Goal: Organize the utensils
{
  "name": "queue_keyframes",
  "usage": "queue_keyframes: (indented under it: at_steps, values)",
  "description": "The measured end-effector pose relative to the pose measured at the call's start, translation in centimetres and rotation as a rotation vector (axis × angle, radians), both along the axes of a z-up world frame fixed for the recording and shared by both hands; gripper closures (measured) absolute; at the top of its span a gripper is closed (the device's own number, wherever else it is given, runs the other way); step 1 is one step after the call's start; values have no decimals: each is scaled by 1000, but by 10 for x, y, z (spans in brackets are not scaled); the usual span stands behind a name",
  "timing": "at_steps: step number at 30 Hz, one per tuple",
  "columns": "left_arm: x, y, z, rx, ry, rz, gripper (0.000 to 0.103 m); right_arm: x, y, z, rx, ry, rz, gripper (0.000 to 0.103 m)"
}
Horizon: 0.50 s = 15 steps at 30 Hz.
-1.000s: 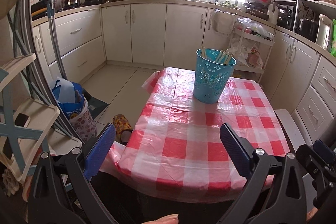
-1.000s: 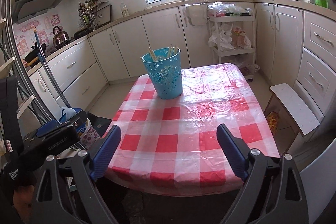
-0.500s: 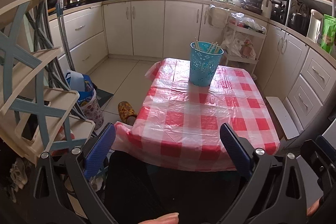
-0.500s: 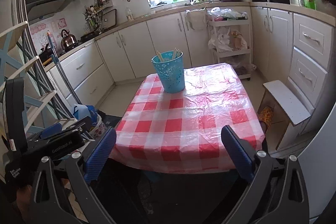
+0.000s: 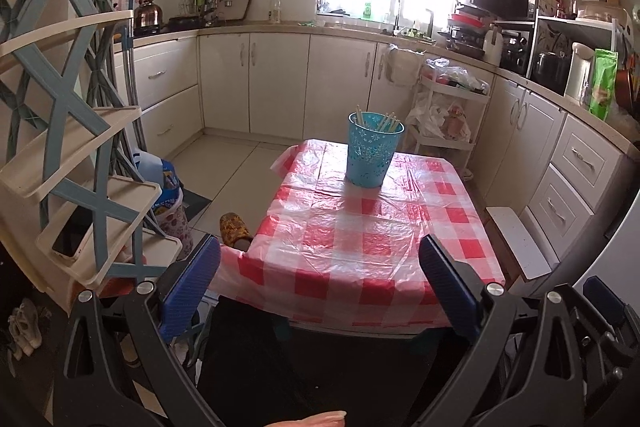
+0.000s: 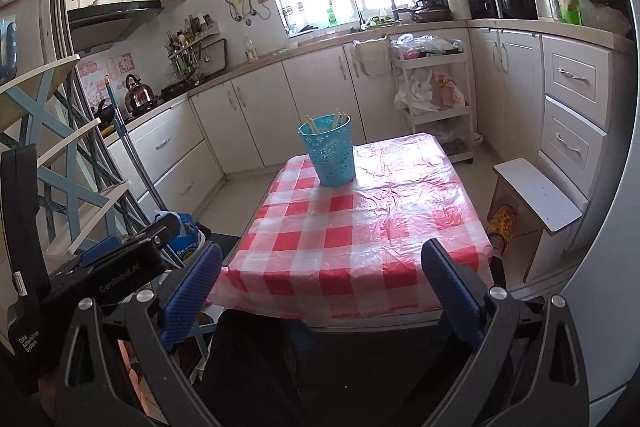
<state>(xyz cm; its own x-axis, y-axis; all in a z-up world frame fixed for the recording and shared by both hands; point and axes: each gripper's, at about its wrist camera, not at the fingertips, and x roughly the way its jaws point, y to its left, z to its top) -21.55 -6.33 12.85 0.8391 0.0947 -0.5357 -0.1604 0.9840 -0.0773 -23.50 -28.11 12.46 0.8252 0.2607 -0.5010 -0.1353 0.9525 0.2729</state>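
your left gripper (image 5: 320,281): black frame, two fingers (image 5: 192,285) faced with ribbed blue pads, silver screws at the finger roots. your right gripper (image 6: 322,285): same black frame, blue ribbed pads, silver screws. left of the right gripper's frame, the other unit's black body (image 6: 116,267) reads "genrobot.ai"; a black strap (image 6: 24,307) reads "data acquisition system".

The red-checked tablecloth (image 5: 360,235) lies bare from its near edge to the far end — only the blue perforated holder (image 5: 374,148) stands there, chopsticks (image 5: 386,122) poking above its rim. To the left, a tiered shelf rack (image 5: 80,163) crowds close beside the table corner; a white stool (image 6: 536,195) sits just off the right edge. Beyond the holder, open floor runs to the cabinets (image 5: 280,83).
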Motion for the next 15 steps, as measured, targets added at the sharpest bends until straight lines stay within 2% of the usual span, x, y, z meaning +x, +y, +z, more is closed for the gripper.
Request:
queue_keyframes:
  at_steps: [15]
  values:
    - [-5,1,2,2,-15,0,8,-4,3,-3,-1,17,8,7]
